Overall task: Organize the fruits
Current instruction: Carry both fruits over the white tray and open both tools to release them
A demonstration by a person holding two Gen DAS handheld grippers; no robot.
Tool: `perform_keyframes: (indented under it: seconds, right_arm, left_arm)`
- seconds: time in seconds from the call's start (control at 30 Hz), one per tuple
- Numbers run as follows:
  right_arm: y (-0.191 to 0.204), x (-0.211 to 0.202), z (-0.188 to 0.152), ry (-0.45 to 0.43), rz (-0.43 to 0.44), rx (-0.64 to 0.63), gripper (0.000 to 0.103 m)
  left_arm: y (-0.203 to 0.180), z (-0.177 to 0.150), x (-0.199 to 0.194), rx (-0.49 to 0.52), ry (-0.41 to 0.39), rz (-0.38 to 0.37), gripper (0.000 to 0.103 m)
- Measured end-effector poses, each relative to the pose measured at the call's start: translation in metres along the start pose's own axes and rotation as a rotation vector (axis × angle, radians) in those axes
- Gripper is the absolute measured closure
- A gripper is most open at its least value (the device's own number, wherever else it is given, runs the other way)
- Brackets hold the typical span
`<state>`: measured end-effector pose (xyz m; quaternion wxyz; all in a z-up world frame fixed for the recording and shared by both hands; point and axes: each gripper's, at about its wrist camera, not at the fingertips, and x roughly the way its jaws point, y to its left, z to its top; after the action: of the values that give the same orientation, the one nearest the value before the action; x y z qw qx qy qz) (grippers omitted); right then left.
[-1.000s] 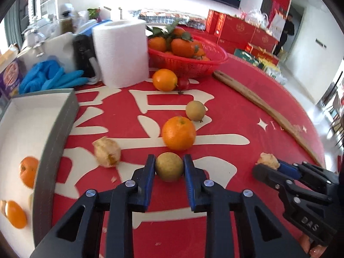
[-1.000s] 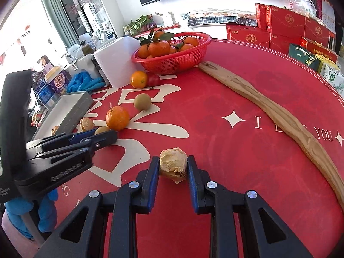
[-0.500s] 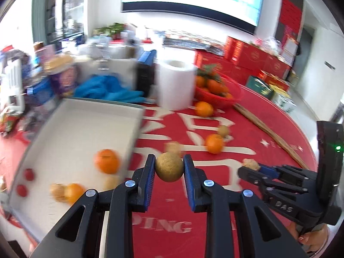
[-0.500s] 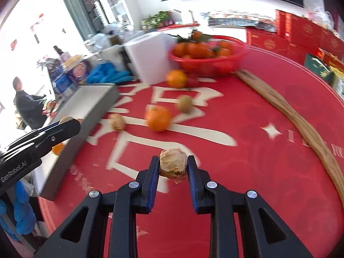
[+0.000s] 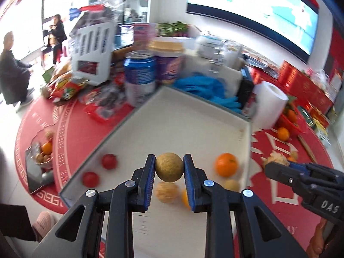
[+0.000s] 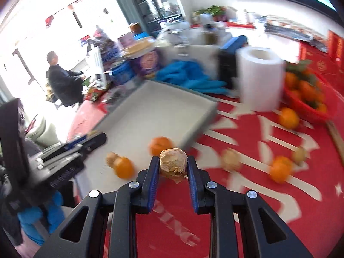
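Observation:
My left gripper (image 5: 169, 161) is shut on a round brown-green fruit (image 5: 169, 169) and hangs over the near part of the white tray (image 5: 185, 116). Below it in the tray lie two red fruits (image 5: 109, 161), an orange (image 5: 226, 164), a wrinkled tan fruit (image 5: 167, 192) and a small brown fruit (image 5: 231, 185). My right gripper (image 6: 173, 161) is shut on a wrinkled tan fruit (image 6: 173, 167), above the red cloth just beside the tray's right wall (image 6: 200, 124). In the left wrist view the right gripper (image 5: 277, 168) shows at the right, outside the tray.
On the red cloth lie loose fruit: a tan one (image 6: 231, 159), an orange (image 6: 280, 168), a brown one (image 6: 300, 154), another orange (image 6: 289, 117). A red basket (image 6: 309, 105) of oranges and a paper roll (image 6: 260, 79) stand behind. Cans, tubs and blue gloves (image 5: 206, 88) crowd the tray's far side.
Both grippers have lifted and swung left with their fruit, from the middle of the cloth to the tray. The left one now hangs over the tray; the right one is at its edge.

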<state>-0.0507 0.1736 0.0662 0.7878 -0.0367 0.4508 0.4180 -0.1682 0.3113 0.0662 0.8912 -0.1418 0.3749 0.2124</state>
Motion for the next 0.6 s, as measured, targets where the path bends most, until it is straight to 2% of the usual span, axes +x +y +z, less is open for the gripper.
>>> perform_keyframes:
  seconds: [0.17,0.33,0.37,0.4,0.43,0.5,0.53,0.57,0.6]
  right_arm:
    - [0.028,0.028,0.014,0.038,0.0,-0.048,0.076]
    - [0.035,0.048,0.019,0.075,-0.016,-0.051,0.076]
    - [0.035,0.049,0.019,0.081,-0.02,-0.051,0.076]
    - [0.034,0.051,0.02,0.086,-0.022,-0.05,0.076]
    - [0.035,0.052,0.02,0.09,-0.026,-0.049,0.07]
    - [0.035,0.054,0.021,0.088,-0.037,-0.046,0.041]
    - [0.035,0.052,0.022,0.076,-0.04,-0.046,0.02]
    - [0.036,0.051,0.024,0.062,-0.046,-0.047,0.016]
    - [0.037,0.048,0.025,0.053,-0.055,-0.053,0.016]
  left_arm:
    - [0.016,-0.005,0.017,-0.03,0.044,0.015,0.075]
    - [0.015,-0.012,0.025,-0.02,0.069,0.033,0.074]
    - [0.015,-0.014,0.027,-0.013,0.072,0.043,0.072]
    - [0.015,-0.014,0.028,-0.008,0.074,0.048,0.066]
    - [0.014,-0.015,0.029,-0.003,0.075,0.056,0.06]
    - [0.014,-0.015,0.028,-0.003,0.071,0.066,0.035]
    - [0.014,-0.016,0.027,-0.003,0.064,0.07,0.031]
    - [0.013,-0.015,0.025,-0.001,0.057,0.073,0.027]
    - [0.013,-0.015,0.025,0.002,0.052,0.078,0.025]
